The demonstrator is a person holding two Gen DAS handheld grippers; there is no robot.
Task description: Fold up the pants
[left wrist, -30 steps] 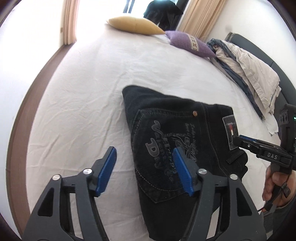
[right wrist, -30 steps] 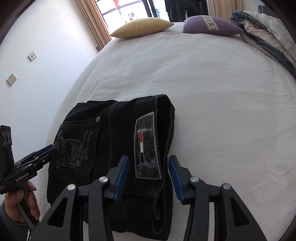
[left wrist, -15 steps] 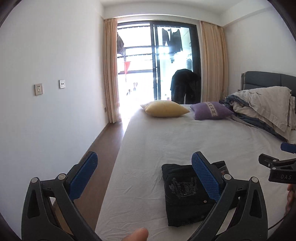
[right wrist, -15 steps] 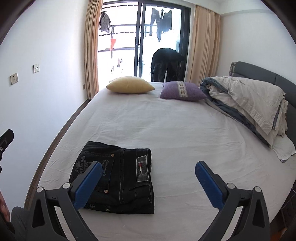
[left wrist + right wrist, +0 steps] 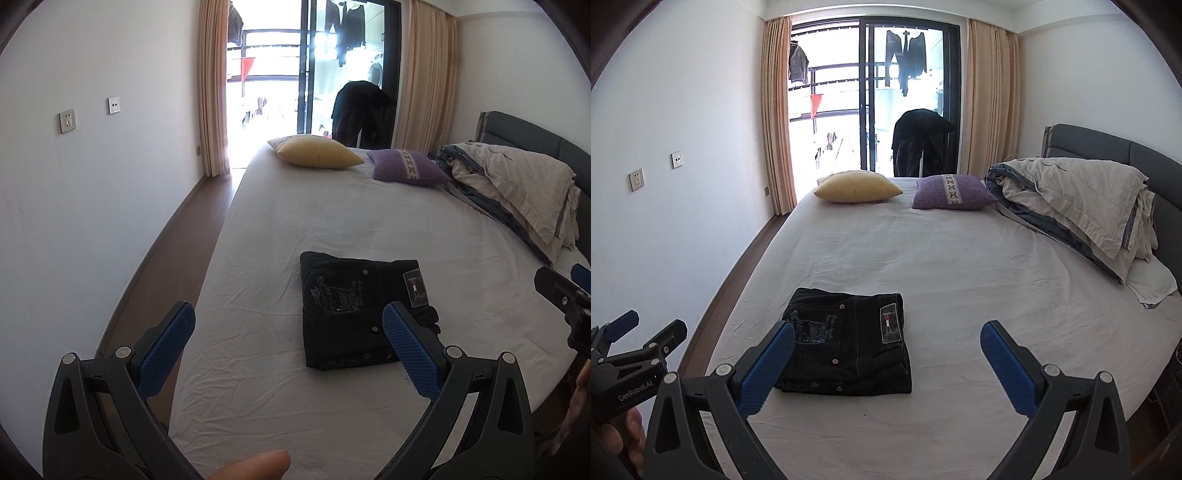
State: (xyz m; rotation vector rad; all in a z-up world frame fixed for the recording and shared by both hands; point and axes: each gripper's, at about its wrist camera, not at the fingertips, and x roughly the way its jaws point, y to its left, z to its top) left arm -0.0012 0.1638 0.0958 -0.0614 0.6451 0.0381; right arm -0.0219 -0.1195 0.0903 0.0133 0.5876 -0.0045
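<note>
The black jeans (image 5: 354, 314) lie folded into a compact rectangle on the white bed sheet (image 5: 332, 229), back pocket embroidery and waistband patch facing up. They also show in the right wrist view (image 5: 849, 347). My left gripper (image 5: 288, 339) is open wide and empty, held back above the near bed edge. My right gripper (image 5: 886, 354) is open wide and empty, also held back from the jeans. Each gripper shows at the edge of the other's view, the right one (image 5: 565, 295) and the left one (image 5: 635, 339).
A yellow pillow (image 5: 858, 186) and a purple pillow (image 5: 953, 192) lie at the far end of the bed. A bunched duvet (image 5: 1082, 206) lies along the grey headboard (image 5: 1126, 151) on the right. A wall and wooden floor strip (image 5: 155, 266) run along the left.
Both grippers opened wide and pulled back and up from the folded jeans, which stay on the bed. The views now take in the whole room.
</note>
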